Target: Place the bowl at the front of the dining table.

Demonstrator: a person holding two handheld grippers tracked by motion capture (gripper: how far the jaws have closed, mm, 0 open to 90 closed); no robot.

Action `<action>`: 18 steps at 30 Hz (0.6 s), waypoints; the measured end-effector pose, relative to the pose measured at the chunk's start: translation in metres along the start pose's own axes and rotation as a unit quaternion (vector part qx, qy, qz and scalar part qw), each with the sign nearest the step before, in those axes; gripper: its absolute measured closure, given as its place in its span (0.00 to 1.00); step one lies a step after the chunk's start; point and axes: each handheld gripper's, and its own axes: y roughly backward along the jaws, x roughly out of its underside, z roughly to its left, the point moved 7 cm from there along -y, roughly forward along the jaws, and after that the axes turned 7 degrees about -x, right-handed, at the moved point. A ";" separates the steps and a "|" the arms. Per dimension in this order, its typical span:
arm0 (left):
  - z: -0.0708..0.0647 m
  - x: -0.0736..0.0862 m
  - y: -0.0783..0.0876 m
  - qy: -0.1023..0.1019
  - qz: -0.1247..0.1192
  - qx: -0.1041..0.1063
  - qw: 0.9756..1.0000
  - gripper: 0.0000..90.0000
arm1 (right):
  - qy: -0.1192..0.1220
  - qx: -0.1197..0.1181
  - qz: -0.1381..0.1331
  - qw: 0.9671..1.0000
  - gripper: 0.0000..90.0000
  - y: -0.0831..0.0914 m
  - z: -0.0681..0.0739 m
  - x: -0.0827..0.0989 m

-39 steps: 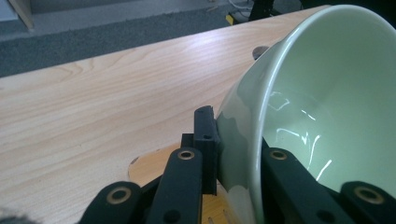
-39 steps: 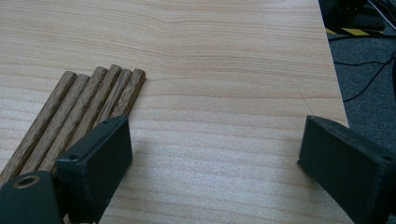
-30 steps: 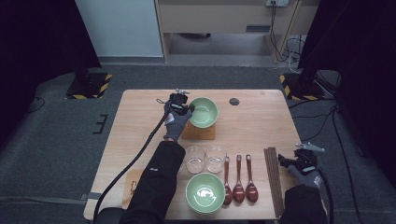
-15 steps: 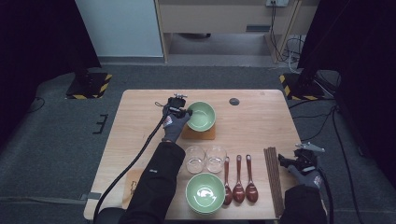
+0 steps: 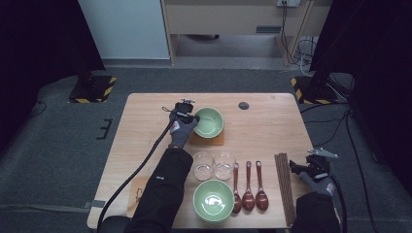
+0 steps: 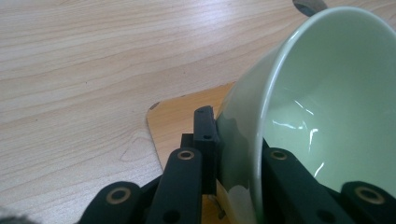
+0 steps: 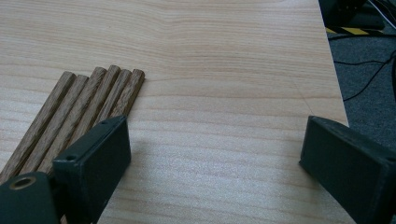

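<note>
Bowl [image 5: 209, 121], green, clamped at its rim by the left hand-held gripper [image 6: 236, 154], tilted over the wooden coaster [image 6: 180, 116] at the surface's far side; placement unfinished. Right hand-held gripper [image 7: 212, 161] held apart beside the chopsticks [image 7: 79, 116].

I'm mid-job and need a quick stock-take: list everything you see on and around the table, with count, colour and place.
far bowl: 1, pale green, tilted on the mat, rim pinched by the left gripper
mat: 1, orange-brown, table centre, under the far bowl
near bowl: 1, pale green, front edge
glasses: 2, clear, side by side behind the near bowl
spoons: 3, dark red-brown, in a row right of the near bowl
chopsticks: one bundle, dark wood, right of the spoons
table: 1, light wood
round disc: 1, dark, far side of the table
left gripper: 1, black, jaws clamped on the far bowl's rim
right gripper: 1, black, jaws open beside the chopsticks
</note>
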 end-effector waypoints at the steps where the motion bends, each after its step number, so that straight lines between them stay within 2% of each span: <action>1: 0.000 0.000 -0.001 -0.002 0.001 -0.002 1.000 0.91 | 0.000 0.000 0.000 1.000 0.09 0.000 0.000 0.000; 10: 0.002 0.001 -0.004 0.003 0.002 -0.005 1.000 0.91 | 0.000 0.000 0.000 1.000 0.09 0.000 0.000 0.000; 12: 0.002 0.001 -0.004 -0.001 0.001 -0.011 1.000 0.91 | 0.000 0.000 0.000 1.000 0.09 0.000 0.000 0.000; 18: 0.005 0.002 -0.007 0.001 0.007 -0.016 1.000 0.87 | 0.000 0.000 0.000 1.000 0.09 0.000 0.000 0.000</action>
